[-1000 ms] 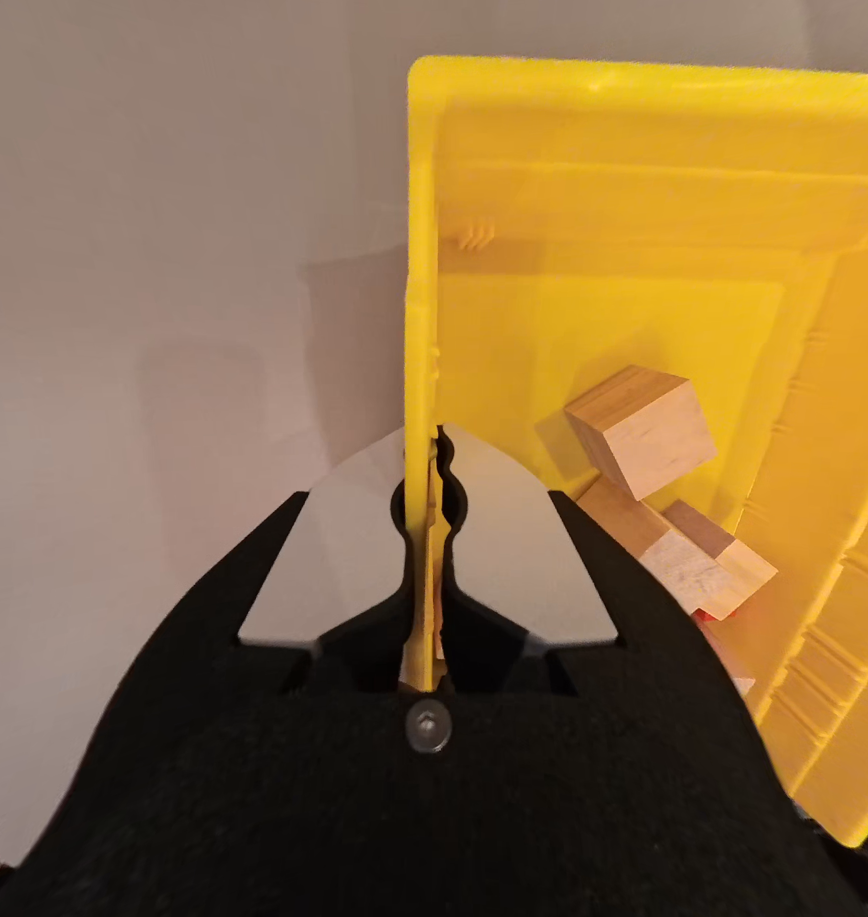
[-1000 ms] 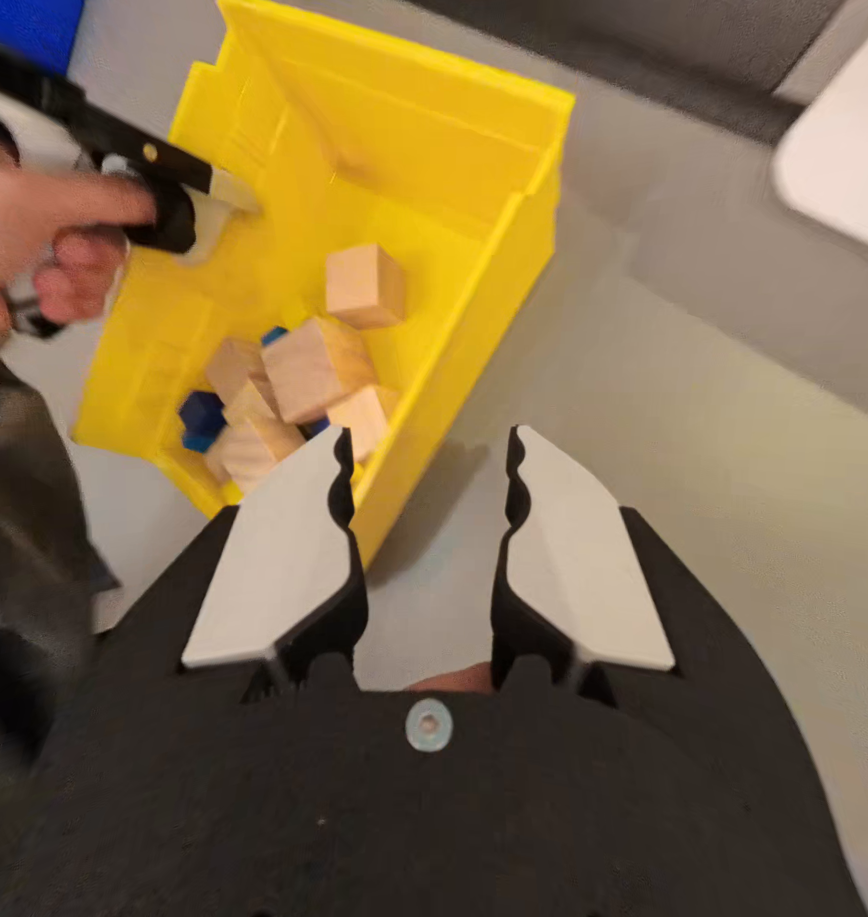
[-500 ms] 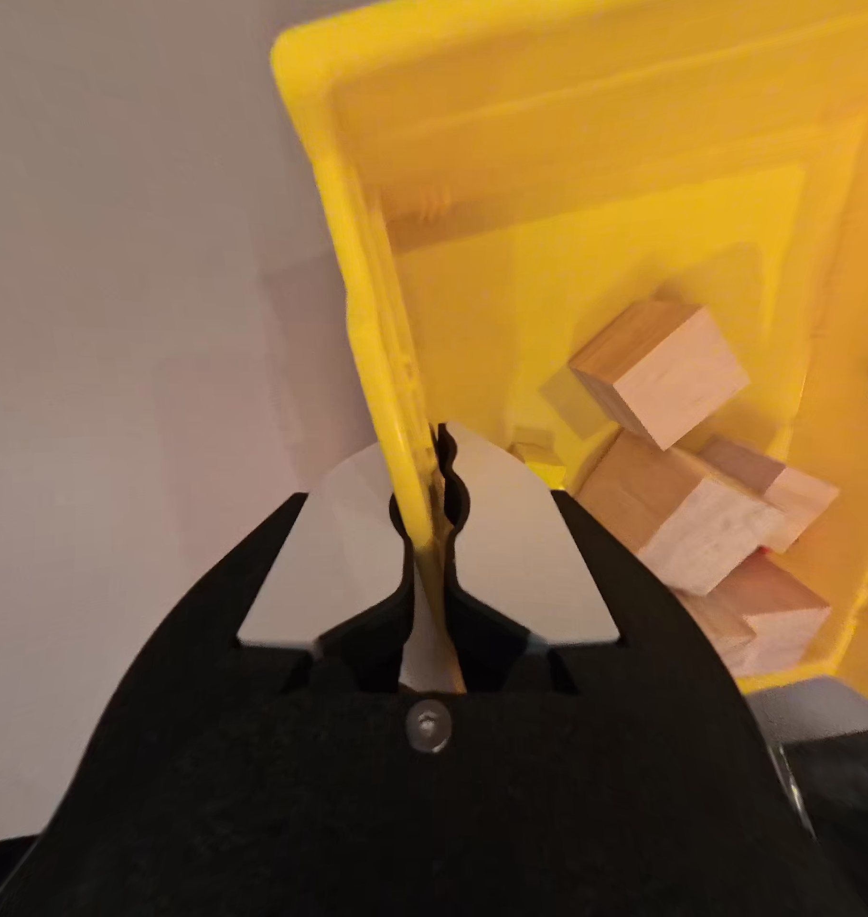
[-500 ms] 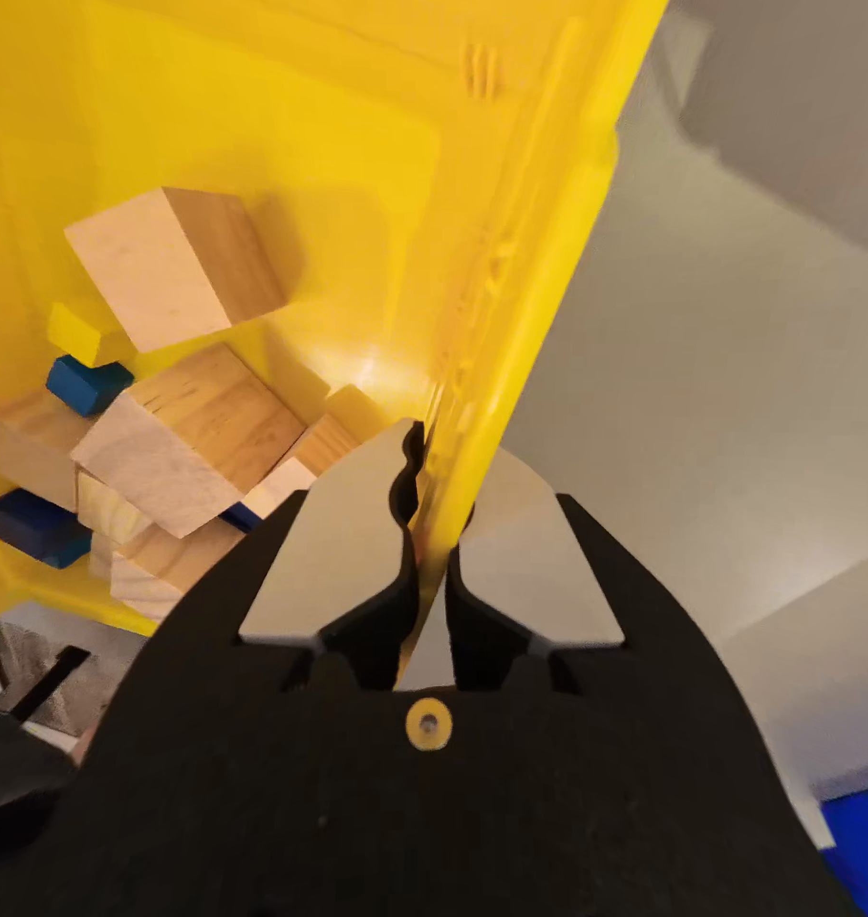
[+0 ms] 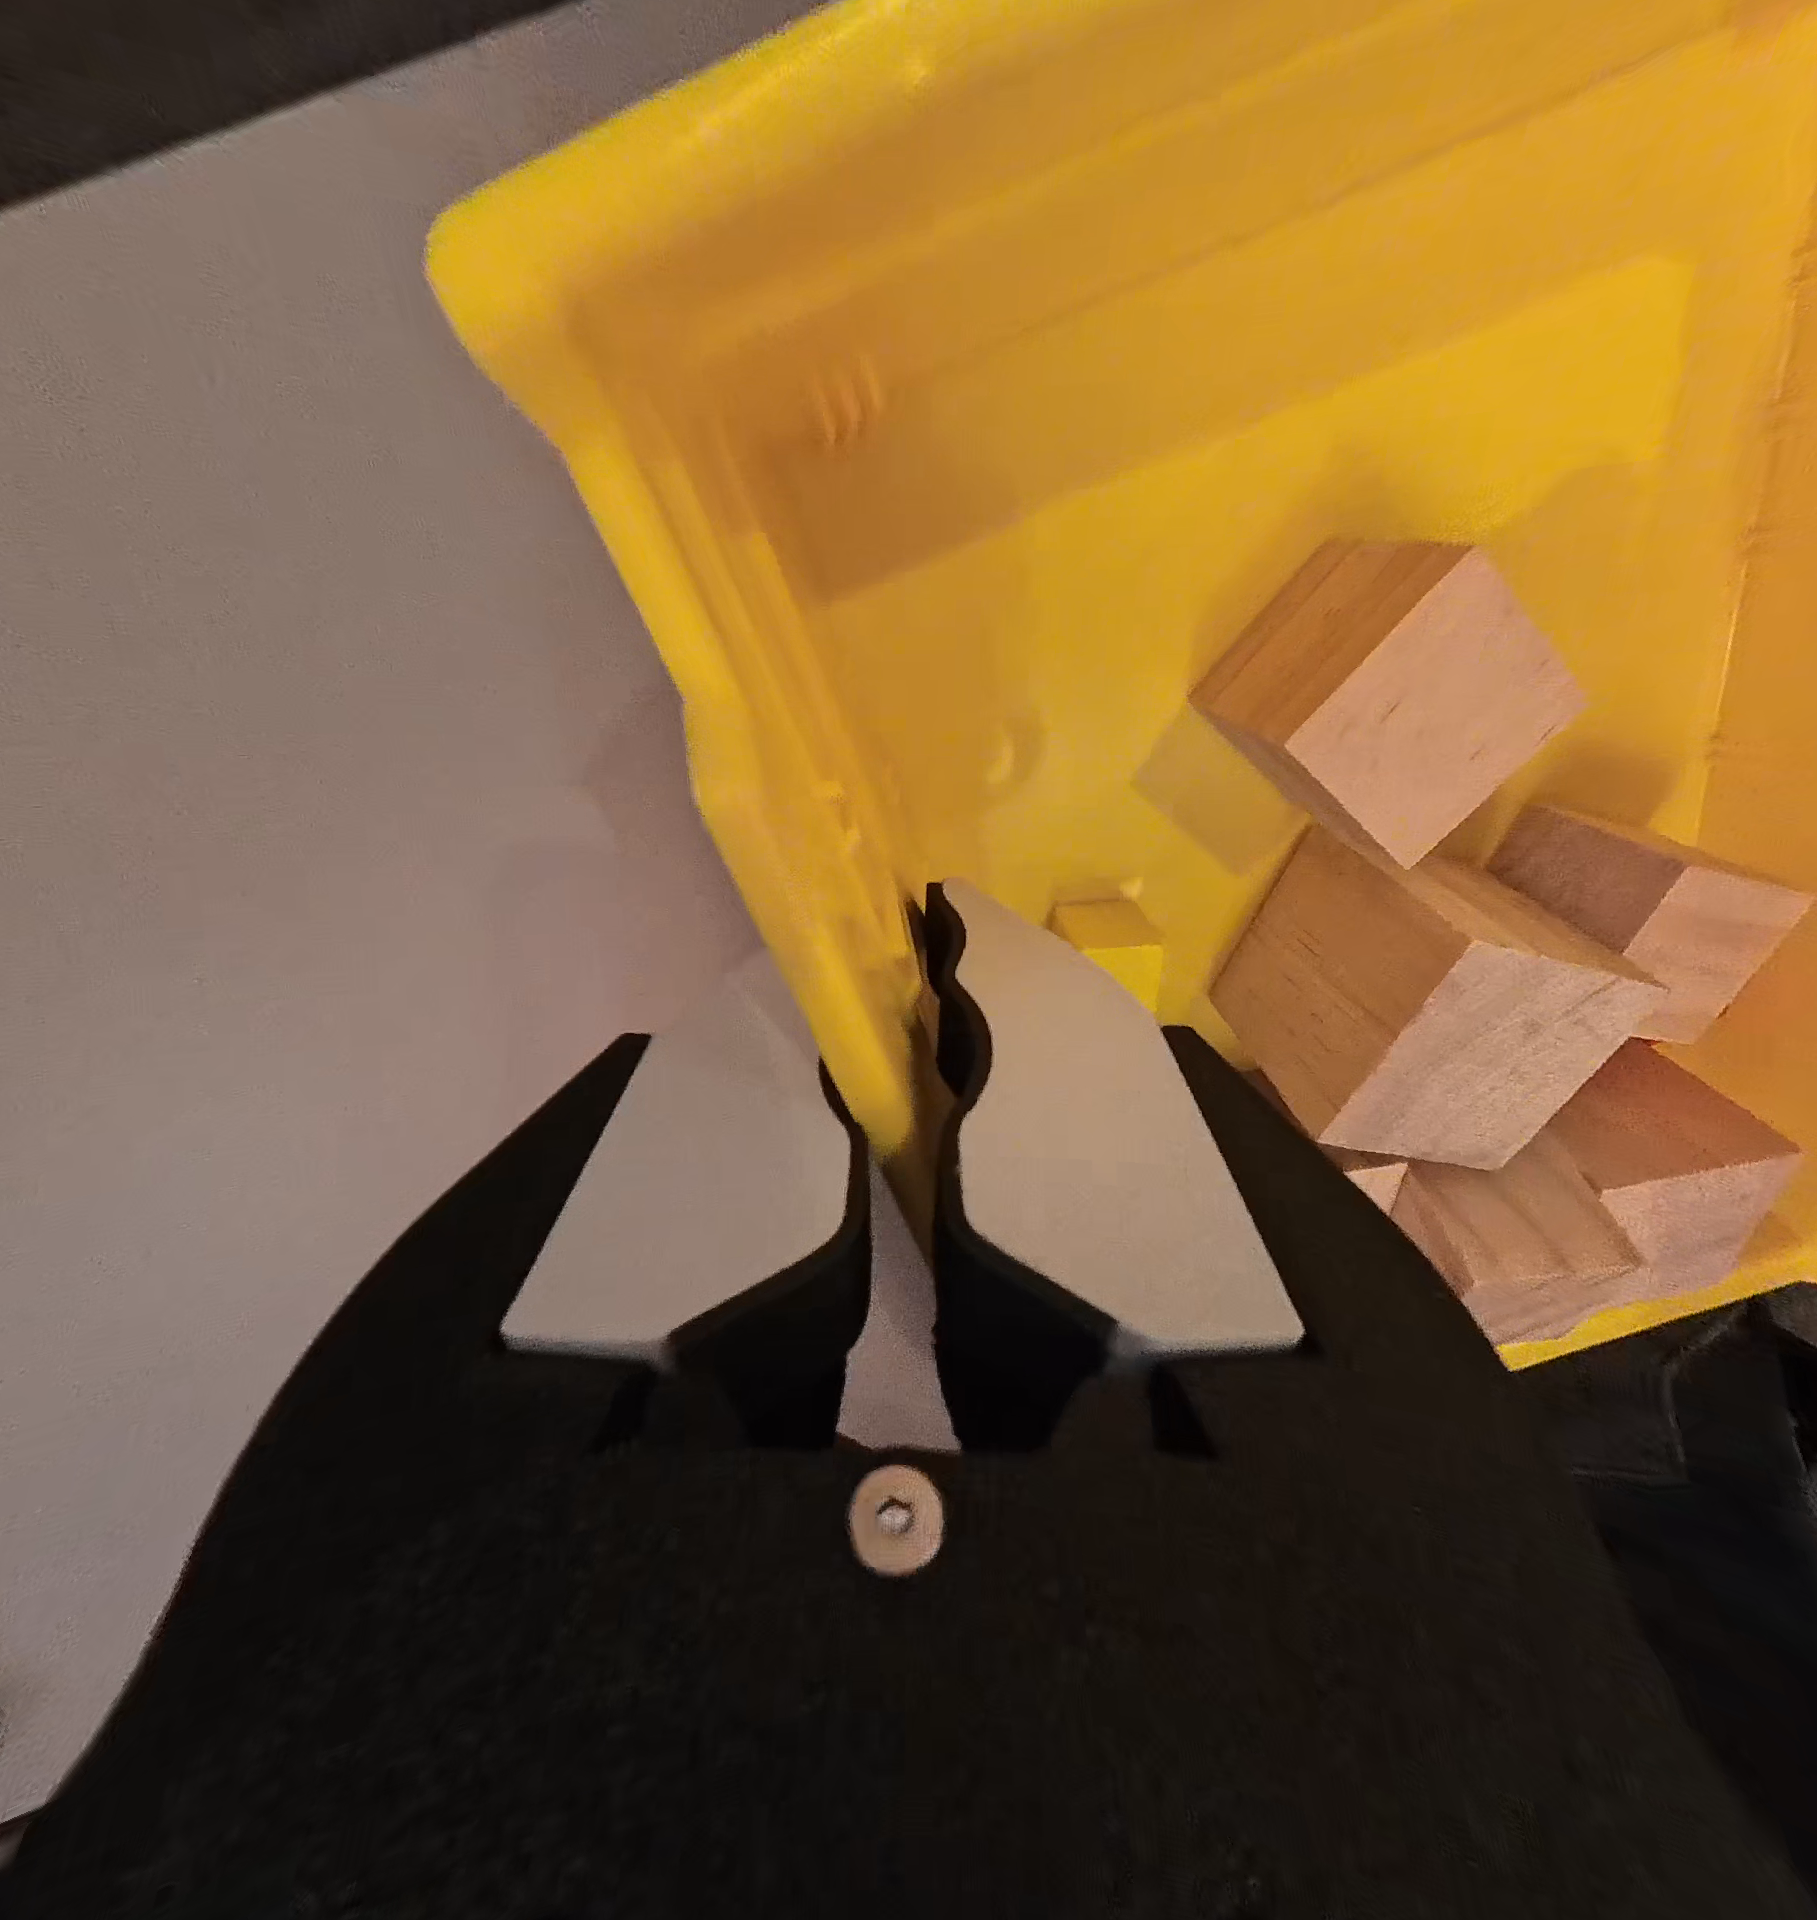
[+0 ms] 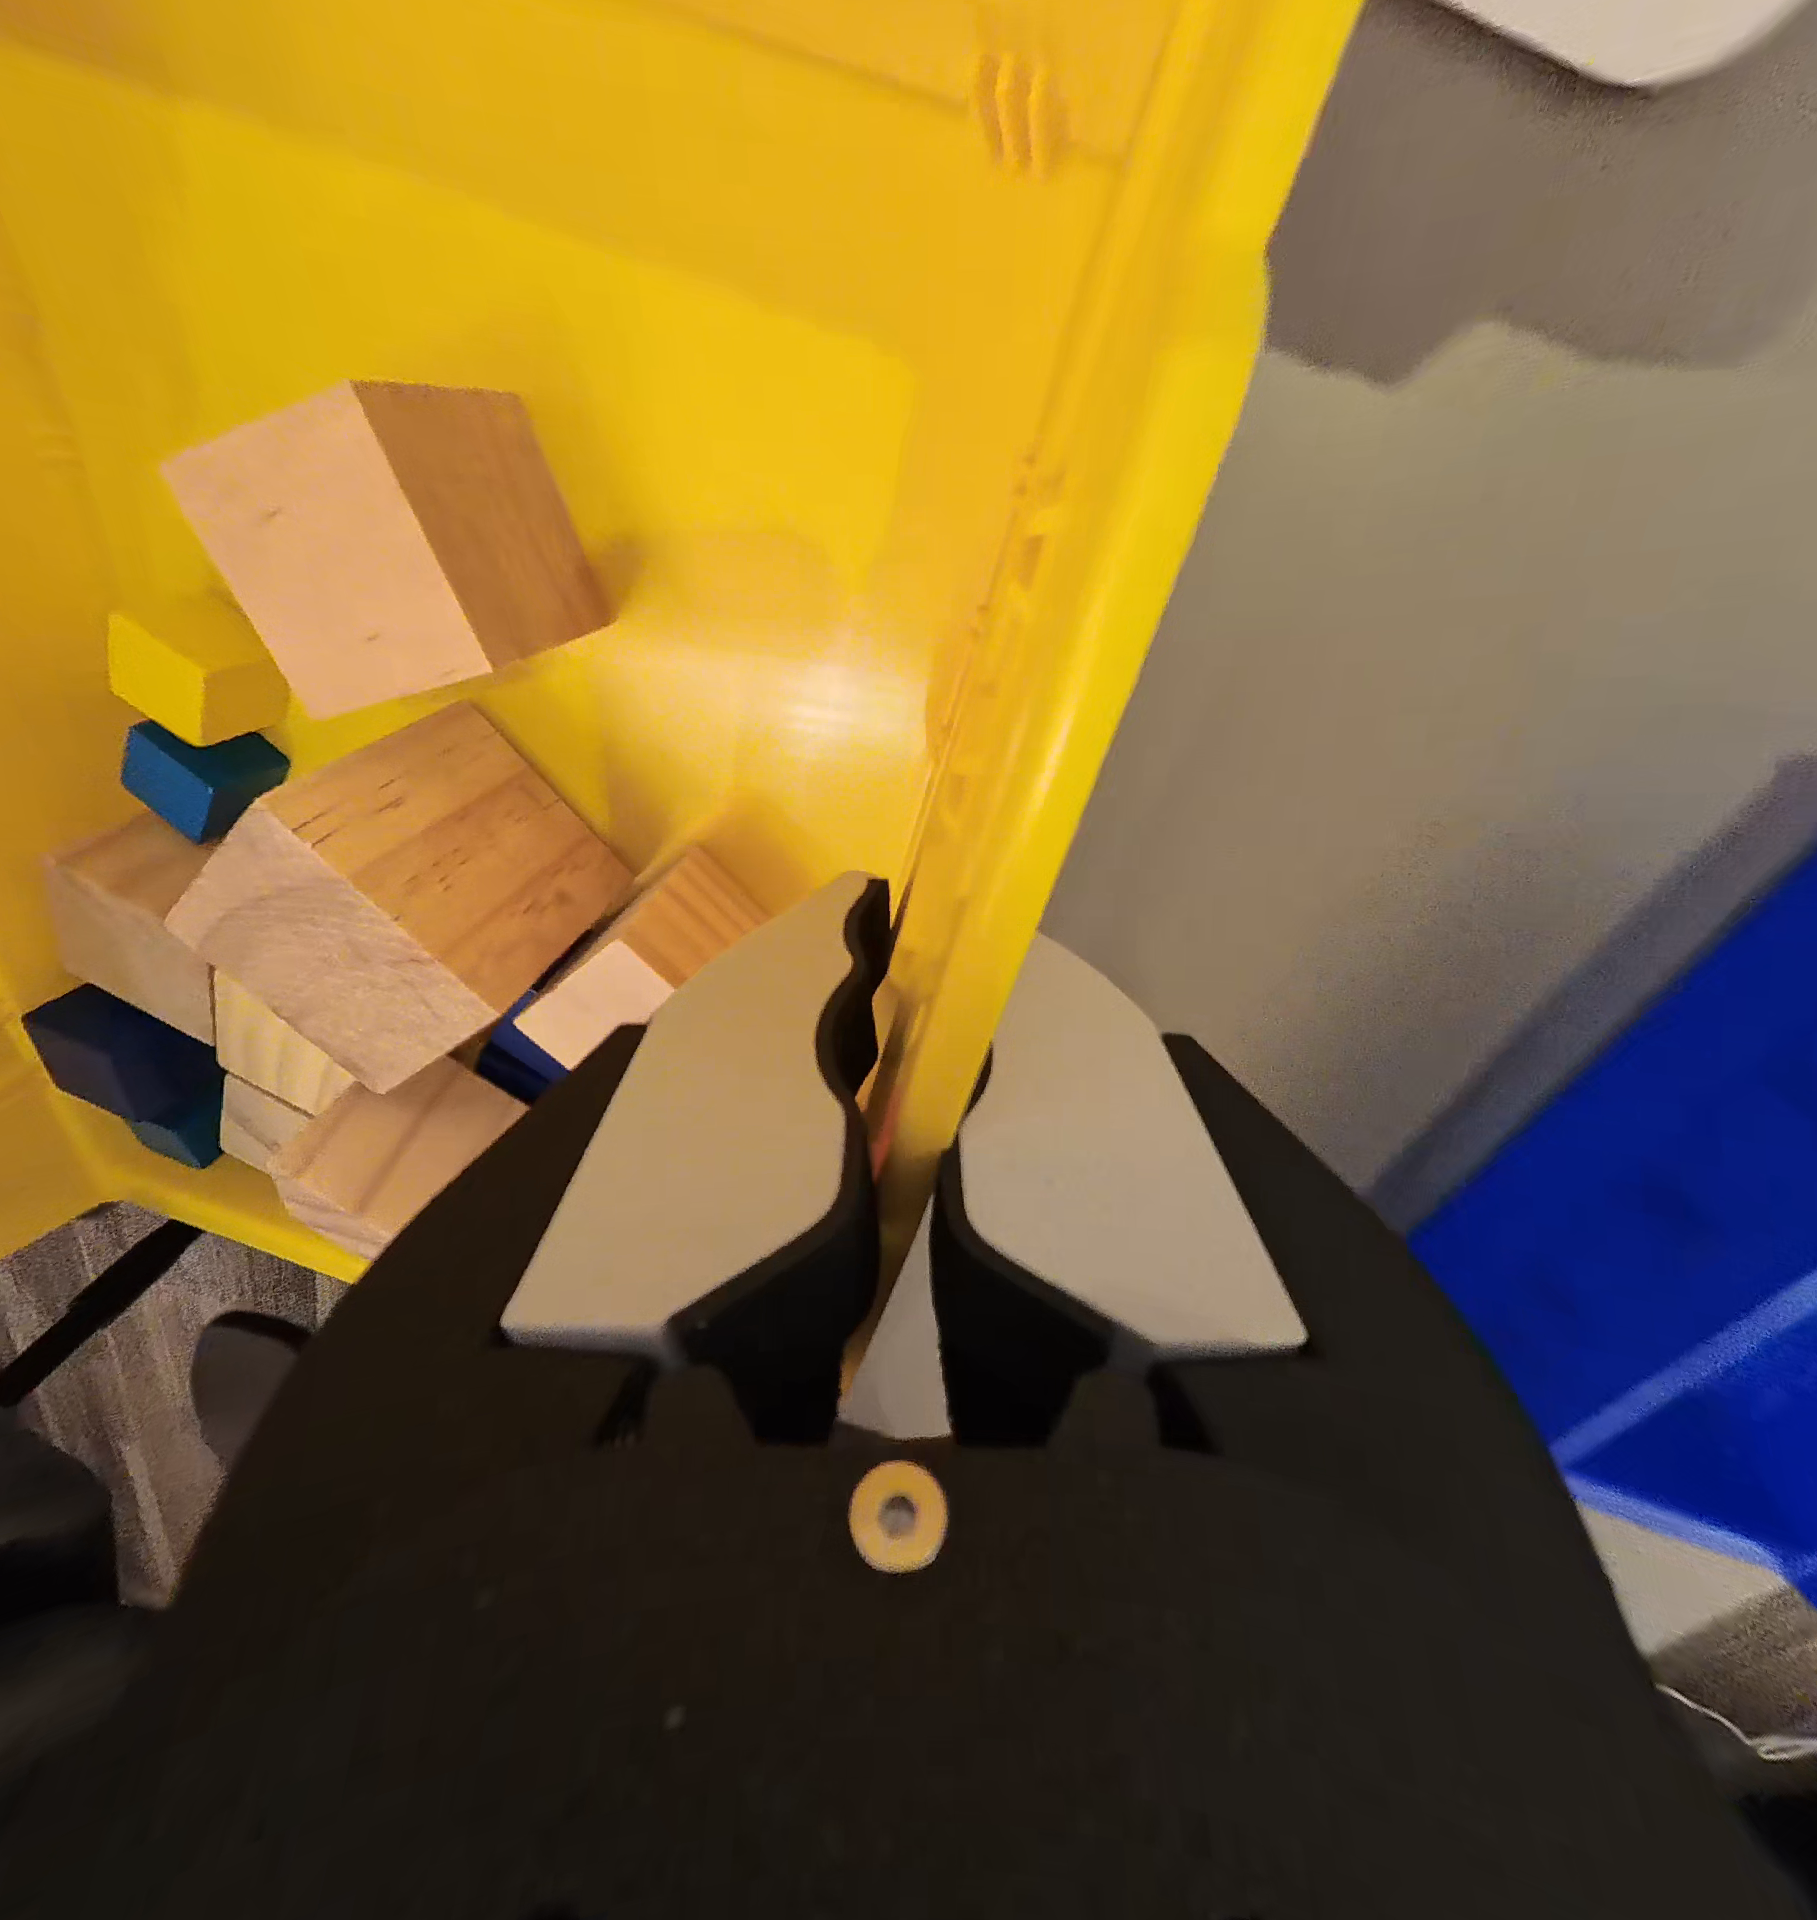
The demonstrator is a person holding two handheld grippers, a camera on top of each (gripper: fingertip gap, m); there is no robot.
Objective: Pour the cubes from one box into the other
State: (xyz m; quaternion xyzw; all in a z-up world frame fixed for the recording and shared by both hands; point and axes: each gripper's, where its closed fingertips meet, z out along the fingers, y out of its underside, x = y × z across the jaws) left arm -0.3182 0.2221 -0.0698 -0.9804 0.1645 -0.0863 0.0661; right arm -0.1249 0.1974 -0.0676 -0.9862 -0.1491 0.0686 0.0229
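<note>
The yellow box [image 6: 675,312] hangs lifted and tipped, its load of wooden cubes [image 6: 395,904] and a few small blue cubes [image 6: 197,779] and yellow ones piled in its lowest corner, none spilled yet. The left tongs [image 5: 909,1049] are clamped on one side wall of the yellow box and the right tongs [image 6: 909,1049] are clamped on the opposite wall, each wall pinched deep between the fingers. The blue box [image 6: 1662,1195] sits off to the right of the yellow box, lower down, on the pale desk [image 5: 260,727]. To pour well, I judge both grips should stay firm and level with each other, carrying the yellow box over the blue one before tipping, slowly, so the heavy cubes slide rather than tumble out past the rim.
</note>
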